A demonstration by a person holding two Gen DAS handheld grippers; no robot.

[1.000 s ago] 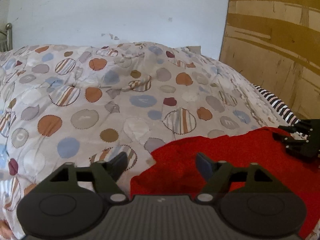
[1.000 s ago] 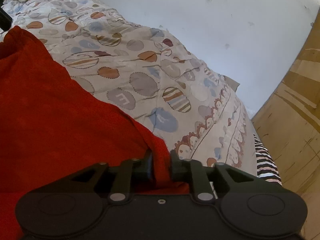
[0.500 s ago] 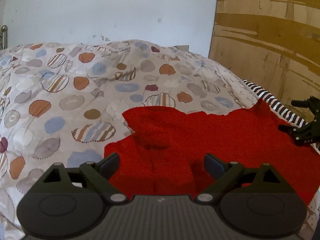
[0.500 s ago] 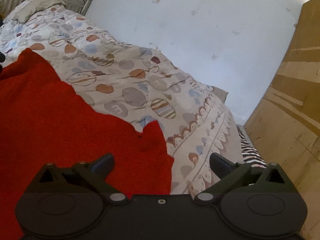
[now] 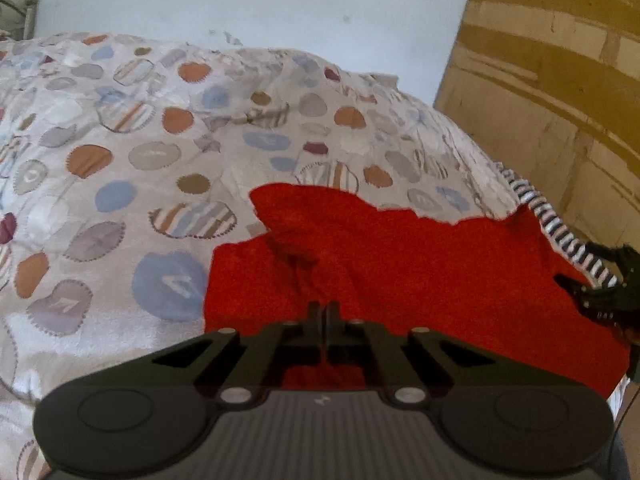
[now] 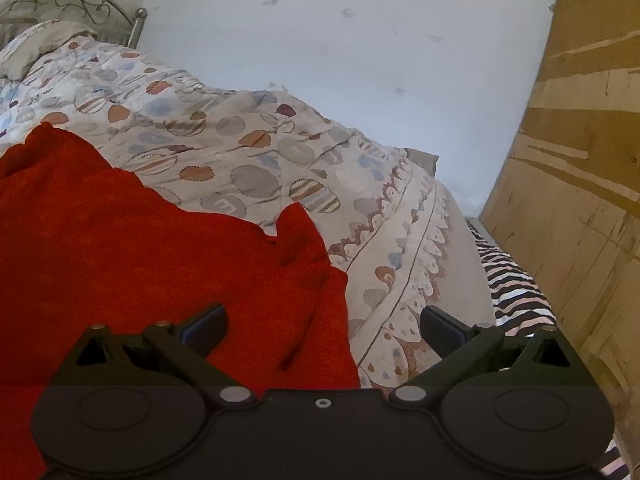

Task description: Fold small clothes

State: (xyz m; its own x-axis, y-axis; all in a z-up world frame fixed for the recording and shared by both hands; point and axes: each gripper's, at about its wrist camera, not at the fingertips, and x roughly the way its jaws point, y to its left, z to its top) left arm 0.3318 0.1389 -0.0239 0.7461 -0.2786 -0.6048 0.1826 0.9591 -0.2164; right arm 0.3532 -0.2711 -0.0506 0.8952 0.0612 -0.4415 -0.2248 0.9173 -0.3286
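A red garment [image 5: 400,264] lies spread on the patterned bedspread [image 5: 120,152]. In the left wrist view my left gripper [image 5: 324,312] is shut over the garment's near edge; whether cloth sits between the fingers I cannot tell. My right gripper [image 5: 600,284] shows at the garment's right edge. In the right wrist view the red garment [image 6: 140,260] fills the left, and my right gripper [image 6: 320,320] is open, its left finger over the cloth, its right finger over the bedspread [image 6: 400,260].
A white wall [image 5: 240,0] stands behind the bed. A wooden board [image 5: 560,100] rises at the right, also in the right wrist view [image 6: 580,160]. A striped cloth [image 6: 512,292] hangs at the bed's right edge. A metal headboard [image 6: 60,4] and pillow sit far left.
My right gripper opened and let go of the red garment's corner, which now lies on the bed. My left gripper closed from open over the garment's near edge.
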